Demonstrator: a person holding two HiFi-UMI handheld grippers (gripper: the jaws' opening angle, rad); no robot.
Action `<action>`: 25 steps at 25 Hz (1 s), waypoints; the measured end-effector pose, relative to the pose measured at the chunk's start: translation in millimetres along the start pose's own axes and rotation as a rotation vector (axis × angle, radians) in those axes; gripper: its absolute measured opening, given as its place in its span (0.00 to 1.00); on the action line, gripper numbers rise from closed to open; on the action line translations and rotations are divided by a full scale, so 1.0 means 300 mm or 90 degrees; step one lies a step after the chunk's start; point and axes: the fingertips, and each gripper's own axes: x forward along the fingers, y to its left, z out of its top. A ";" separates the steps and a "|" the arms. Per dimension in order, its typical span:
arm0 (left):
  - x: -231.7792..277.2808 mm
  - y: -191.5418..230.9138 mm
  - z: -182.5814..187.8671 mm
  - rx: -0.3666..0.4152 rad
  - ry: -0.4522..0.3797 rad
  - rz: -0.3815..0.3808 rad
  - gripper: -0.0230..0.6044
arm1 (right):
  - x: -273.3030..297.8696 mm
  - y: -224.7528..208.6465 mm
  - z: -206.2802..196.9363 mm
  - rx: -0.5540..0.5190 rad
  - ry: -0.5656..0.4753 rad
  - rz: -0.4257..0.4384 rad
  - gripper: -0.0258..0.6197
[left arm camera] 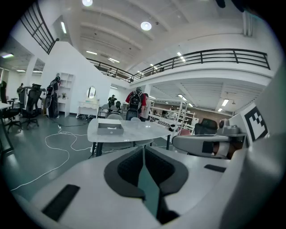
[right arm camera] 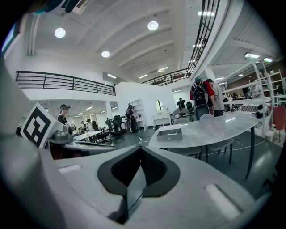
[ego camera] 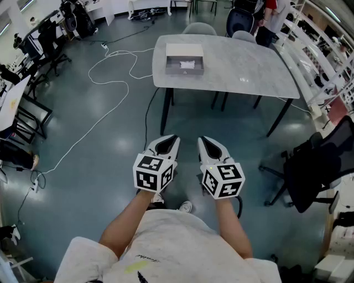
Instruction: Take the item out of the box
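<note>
An open grey box [ego camera: 184,58] rests on the left part of a grey marble table [ego camera: 243,72], with a pale item [ego camera: 187,64] lying inside it. The box [left arm camera: 110,128] shows small and far off in the left gripper view, and the same box [right arm camera: 169,134] in the right gripper view. Both grippers hang side by side over the floor, well short of the table. My left gripper [ego camera: 171,140] is shut with nothing in it. My right gripper [ego camera: 204,141] is likewise shut and holds nothing.
Two chairs [ego camera: 199,27] stand behind the table. A black office chair [ego camera: 315,166] is at the right. White cable [ego camera: 105,72] loops over the floor at the left, near desks and chairs [ego camera: 33,50]. People [ego camera: 265,16] stand beyond the table.
</note>
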 end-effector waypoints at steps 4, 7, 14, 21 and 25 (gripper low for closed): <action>0.024 -0.024 -0.009 0.003 0.003 0.006 0.07 | -0.010 -0.034 -0.016 0.006 0.004 0.009 0.05; 0.032 -0.046 -0.035 0.001 0.010 0.010 0.07 | -0.019 -0.047 -0.032 0.008 0.011 0.021 0.05; 0.046 -0.031 -0.030 -0.006 0.010 0.022 0.07 | -0.002 -0.063 -0.026 0.006 0.015 0.035 0.05; 0.127 0.022 -0.011 -0.014 0.015 0.019 0.07 | 0.076 -0.116 -0.023 0.006 0.026 0.035 0.05; 0.201 0.080 0.017 -0.022 0.018 0.015 0.07 | 0.158 -0.154 -0.003 0.004 0.035 0.030 0.05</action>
